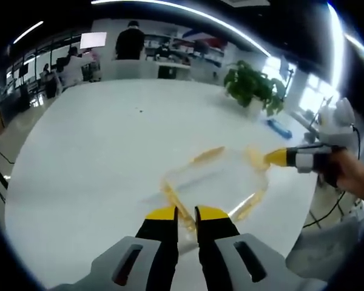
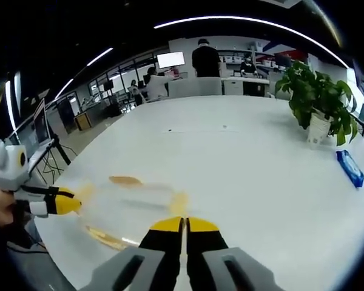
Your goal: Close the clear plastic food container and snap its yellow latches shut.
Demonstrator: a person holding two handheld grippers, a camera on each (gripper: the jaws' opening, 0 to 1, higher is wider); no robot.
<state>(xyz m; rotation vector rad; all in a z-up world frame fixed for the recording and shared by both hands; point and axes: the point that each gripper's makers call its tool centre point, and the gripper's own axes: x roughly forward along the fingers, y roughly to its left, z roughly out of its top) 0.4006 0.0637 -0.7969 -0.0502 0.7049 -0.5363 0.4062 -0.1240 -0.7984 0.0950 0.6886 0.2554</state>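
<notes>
The clear plastic container (image 1: 215, 174) lies flat on the white table (image 1: 103, 151), its lid down, with yellow latches (image 1: 207, 155) along its sides. My left gripper (image 1: 186, 212) sits at its near edge, jaws almost together with only a narrow slit, right by the near latch (image 1: 171, 195). My right gripper (image 1: 272, 158), held by a hand, comes in from the right with its yellow tip against the right-hand latch. In the right gripper view the container (image 2: 139, 194) lies just ahead of my shut right gripper (image 2: 185, 223), and the left gripper (image 2: 70, 204) touches its left side.
A potted plant (image 2: 318, 91) and a blue flat object (image 2: 350, 168) stand at the table's far right. People sit and stand at desks (image 1: 130, 45) beyond the table. The table's rounded front edge runs close to the container.
</notes>
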